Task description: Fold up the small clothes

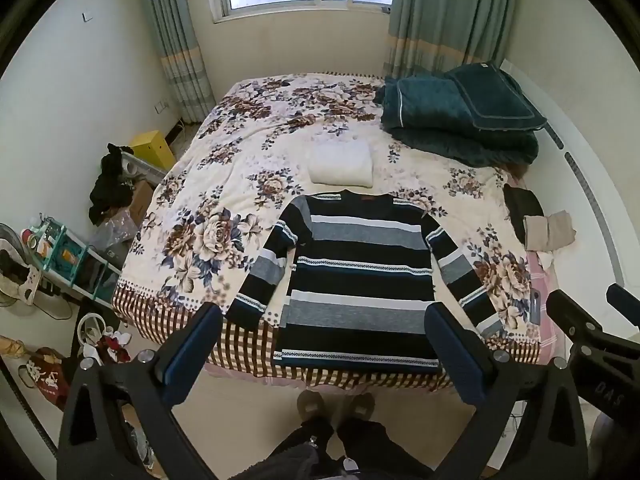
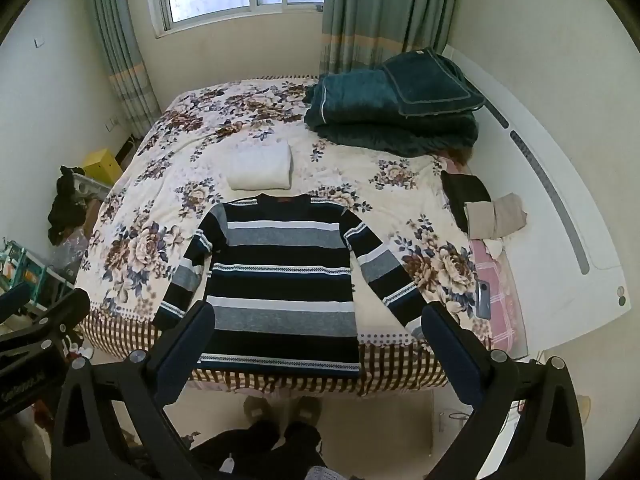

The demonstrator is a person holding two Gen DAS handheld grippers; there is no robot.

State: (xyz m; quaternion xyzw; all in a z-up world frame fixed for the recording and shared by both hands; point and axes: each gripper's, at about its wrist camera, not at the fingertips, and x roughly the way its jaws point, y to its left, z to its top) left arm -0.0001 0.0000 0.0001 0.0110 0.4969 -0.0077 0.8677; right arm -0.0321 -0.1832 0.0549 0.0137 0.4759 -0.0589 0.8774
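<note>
Straight ahead of both grippers, the navy, grey and white striped knit sweater [image 1: 352, 280] lies flat on the floral bedspread [image 1: 208, 200], hem at the near bed edge, collar away, both sleeves angled out and down. Left gripper [image 1: 324, 344] hangs above the hem, its blue-padded fingers wide apart, holding nothing. Right gripper [image 2: 316, 344]: likewise spread and empty, well above the cloth.

Step in hand, by my reading: first fold not yet begun. To do it well, pinch each sleeve near its cuff and lay it across the body before folding hem toward collar; keep stripes aligned to check squareness.

Edges: hem sits just at the mattress drop, so pulls toward the holder risk sliding it off. Beyond the collar, close by, rests a folded white garment [image 1: 342, 162]. Farther right, dark teal quilted bedding [image 1: 460, 116] and beige folded cloth [image 1: 548, 230] lie well apart. Bare bedspread to the left gives working room.
</note>
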